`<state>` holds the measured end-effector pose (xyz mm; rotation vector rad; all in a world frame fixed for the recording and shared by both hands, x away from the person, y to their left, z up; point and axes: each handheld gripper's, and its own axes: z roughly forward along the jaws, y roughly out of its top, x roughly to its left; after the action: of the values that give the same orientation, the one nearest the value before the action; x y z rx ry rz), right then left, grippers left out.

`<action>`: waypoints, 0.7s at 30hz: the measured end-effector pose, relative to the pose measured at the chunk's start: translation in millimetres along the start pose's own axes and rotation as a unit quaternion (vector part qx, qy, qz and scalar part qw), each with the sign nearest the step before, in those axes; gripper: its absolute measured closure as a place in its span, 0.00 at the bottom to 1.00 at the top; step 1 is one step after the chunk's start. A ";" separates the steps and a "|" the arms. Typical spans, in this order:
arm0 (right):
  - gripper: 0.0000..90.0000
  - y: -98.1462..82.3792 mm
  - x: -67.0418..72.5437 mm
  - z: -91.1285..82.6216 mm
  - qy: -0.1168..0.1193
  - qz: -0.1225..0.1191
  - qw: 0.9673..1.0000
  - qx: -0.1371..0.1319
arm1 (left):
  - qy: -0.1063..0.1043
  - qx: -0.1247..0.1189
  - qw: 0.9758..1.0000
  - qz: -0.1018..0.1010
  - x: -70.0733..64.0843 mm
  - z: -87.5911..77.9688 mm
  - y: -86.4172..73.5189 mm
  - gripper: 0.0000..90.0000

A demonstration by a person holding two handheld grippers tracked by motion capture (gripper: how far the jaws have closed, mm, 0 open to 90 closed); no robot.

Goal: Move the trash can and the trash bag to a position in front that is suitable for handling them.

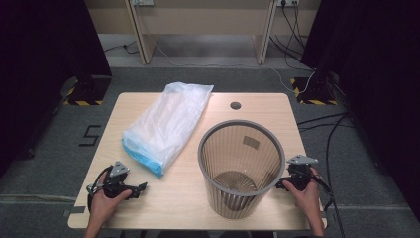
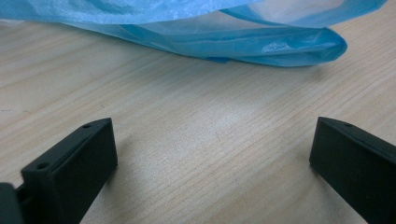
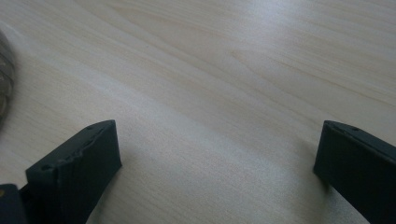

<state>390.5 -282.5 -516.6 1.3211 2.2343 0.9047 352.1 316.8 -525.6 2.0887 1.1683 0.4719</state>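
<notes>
Blue plastic bag [image 1: 166, 124] beside grey bin [image 1: 241, 166], wooden table [image 1: 198, 208]

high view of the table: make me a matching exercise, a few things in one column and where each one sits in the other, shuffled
Things:
1. translucent blue plastic bag
2. grey ribbed see-through waste bin
3. left claw
4. right claw

Places:
A. upright on the light wooden table, right of centre
B. near left corner, open, empty
C. lying flat, left of centre
D. near edge, just right of the bin, open, empty

Pairs: 1-C, 2-A, 3-B, 4-D
</notes>
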 end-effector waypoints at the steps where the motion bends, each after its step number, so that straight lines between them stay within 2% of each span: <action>1: 0.00 0.0 0.1 -0.1 0.000 0.001 1.000 0.000 | -0.001 0.000 1.000 0.000 -0.1 0.0 0.0 0.00; 12: 0.01 0.0 -0.1 -0.1 -0.001 -0.002 1.000 0.000 | -0.005 -0.004 1.000 0.003 -0.1 -0.5 -0.1 0.01; 15: 0.02 -0.1 0.3 -0.7 0.000 0.000 1.000 0.000 | -0.018 -0.020 1.000 0.013 -0.4 -3.8 -1.0 0.21; 17: 0.02 -0.1 0.3 -0.7 0.000 0.000 1.000 0.000 | -0.017 -0.016 1.000 0.015 -1.7 -5.3 1.0 0.20; 18: 0.02 0.0 0.1 -0.6 0.001 0.000 1.000 0.000 | -0.015 -0.017 1.000 0.016 -3.4 -6.2 2.7 0.15; 20: 0.02 0.4 -0.8 0.2 0.003 -0.004 1.000 -0.002 | -0.020 -0.031 0.999 0.023 -8.8 -10.5 9.6 0.18; 21: 0.02 0.7 -0.9 0.4 0.003 -0.003 1.000 -0.001 | -0.020 -0.031 0.999 0.023 -8.8 -10.5 9.6 0.16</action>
<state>391.6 -283.0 -516.4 1.3107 2.2396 0.9090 346.9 310.0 -511.2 2.0654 1.0721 0.4791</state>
